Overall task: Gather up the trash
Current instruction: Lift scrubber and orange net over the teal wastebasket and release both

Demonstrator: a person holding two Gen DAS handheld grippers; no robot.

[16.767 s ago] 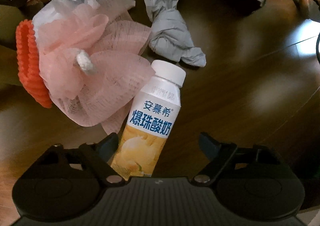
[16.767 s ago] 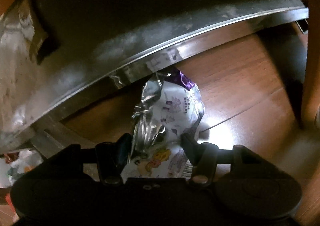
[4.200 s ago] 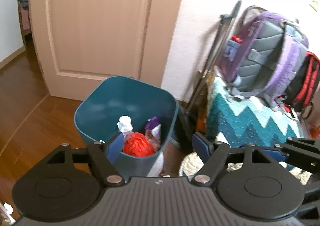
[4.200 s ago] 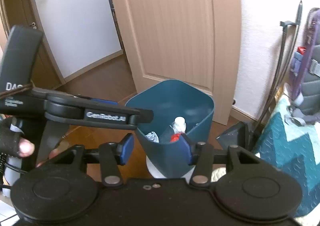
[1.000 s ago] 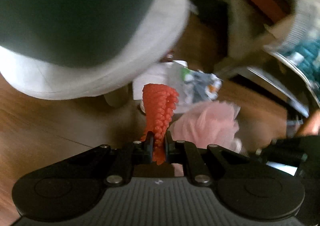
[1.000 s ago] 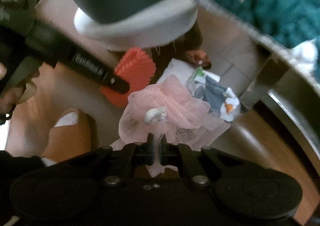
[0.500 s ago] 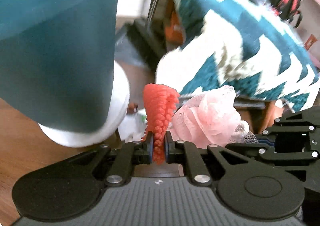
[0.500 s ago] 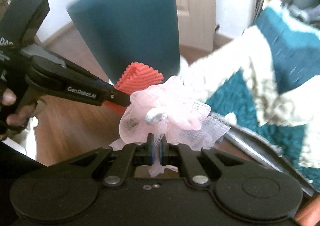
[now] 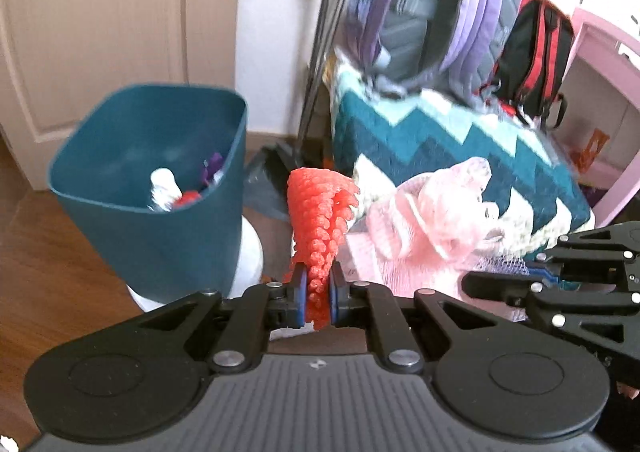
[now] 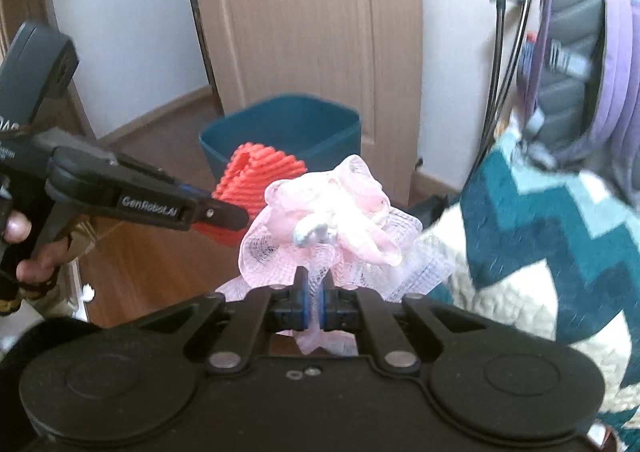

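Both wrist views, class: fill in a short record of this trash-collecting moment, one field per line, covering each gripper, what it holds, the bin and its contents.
left gripper: shut on the orange foam fruit net
right gripper: shut on the pink mesh bath pouf
teal trash bin: upright on the wooden floor, beside the door
bin contents: white-capped bottle, purple wrapper, something red
items versus bin: both held in the air, neither in the bin yet
backdrop: purple-grey backpack on a teal zigzag blanket

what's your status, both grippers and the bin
Left gripper shut on orange foam net. Right gripper shut on pink mesh net. Teal bin ahead, open, bottle and wrappers inside. Nothing in the way.
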